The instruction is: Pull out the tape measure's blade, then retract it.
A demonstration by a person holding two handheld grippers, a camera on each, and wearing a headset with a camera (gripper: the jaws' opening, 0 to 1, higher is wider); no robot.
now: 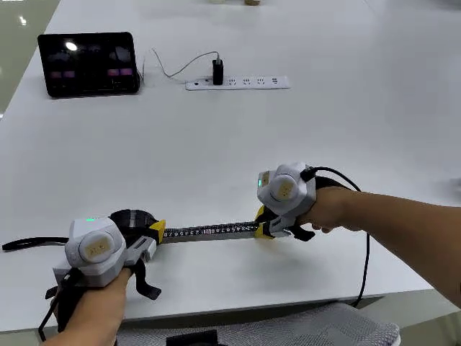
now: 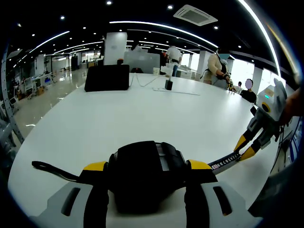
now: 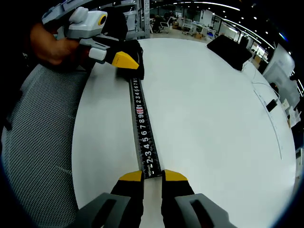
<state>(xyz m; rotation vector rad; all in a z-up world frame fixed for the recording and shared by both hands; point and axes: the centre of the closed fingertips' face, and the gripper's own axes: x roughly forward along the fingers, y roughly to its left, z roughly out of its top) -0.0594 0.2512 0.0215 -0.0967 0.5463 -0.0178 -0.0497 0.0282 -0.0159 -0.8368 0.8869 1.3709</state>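
A black tape measure case (image 1: 133, 218) rests on the white table (image 1: 230, 144) near the front edge, and my left gripper (image 1: 141, 225) is shut on it. In the left gripper view the case (image 2: 147, 183) sits between the yellow-tipped fingers (image 2: 96, 166). The blade (image 1: 209, 231) is drawn out to the right, flat along the table. My right gripper (image 1: 261, 224) is shut on the blade's end. In the right gripper view the numbered blade (image 3: 141, 123) runs from my right gripper (image 3: 152, 176) up to the left gripper (image 3: 116, 58).
A dark tablet (image 1: 90, 63) stands at the back left. A white power strip (image 1: 238, 83) with a black charger (image 1: 217, 72) lies behind the work. A black strap (image 1: 27, 244) trails left. A mesh chair (image 1: 288, 330) sits below the table's front edge.
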